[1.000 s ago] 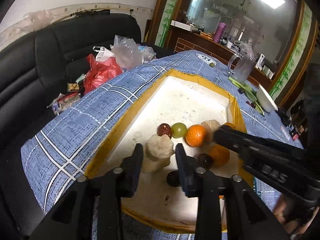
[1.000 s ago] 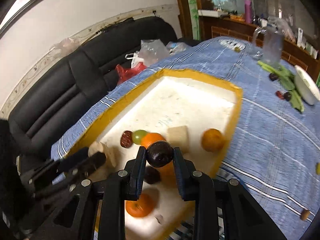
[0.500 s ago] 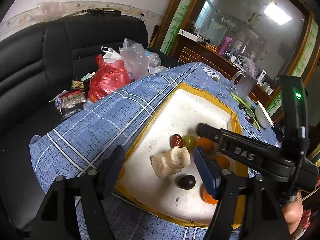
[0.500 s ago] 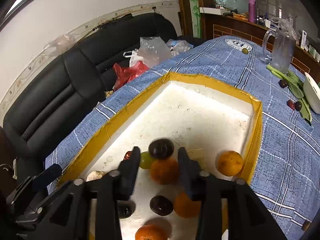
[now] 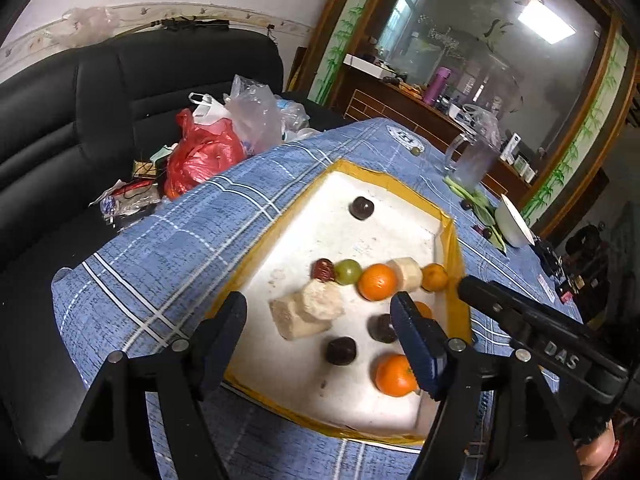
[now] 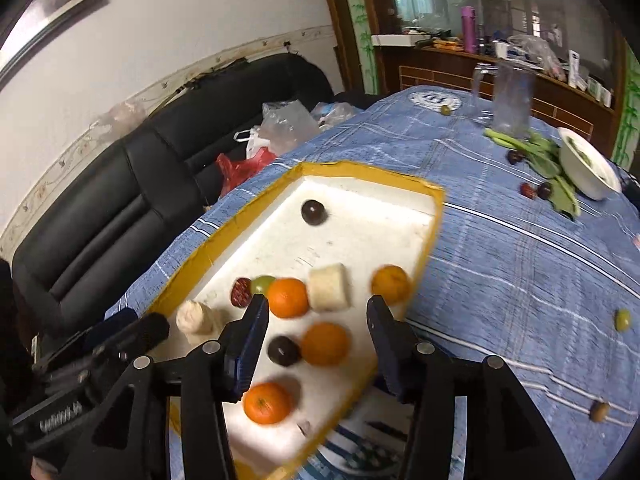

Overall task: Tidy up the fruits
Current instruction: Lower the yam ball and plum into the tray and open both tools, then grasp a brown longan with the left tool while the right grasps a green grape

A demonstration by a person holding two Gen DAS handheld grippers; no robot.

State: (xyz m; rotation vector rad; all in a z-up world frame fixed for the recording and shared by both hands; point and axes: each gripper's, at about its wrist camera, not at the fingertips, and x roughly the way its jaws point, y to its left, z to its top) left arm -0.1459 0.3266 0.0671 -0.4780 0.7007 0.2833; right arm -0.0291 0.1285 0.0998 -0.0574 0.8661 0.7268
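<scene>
Now the left gripper [image 5: 318,314] hovers over the near left of the white tray [image 5: 392,216], jaws opening with a pale chunk [image 5: 308,314] lying loose between them. Further right, the right gripper [image 6: 314,322] hangs above two oranges [image 6: 325,343], jaws also opening, gripping nothing. A dark plum [image 6: 314,212] sits alone at the tray's far end.

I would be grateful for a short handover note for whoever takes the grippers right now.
Left gripper: jaws opening, nothing held; the pale chunk lies between them on the foam tray.
Right gripper: jaws opening, empty.
Done: oranges, green grape, red date and dark plums are in the tray.
Left: fruits on the blue cloth, such as the green one and those beside the white bowl.
</scene>
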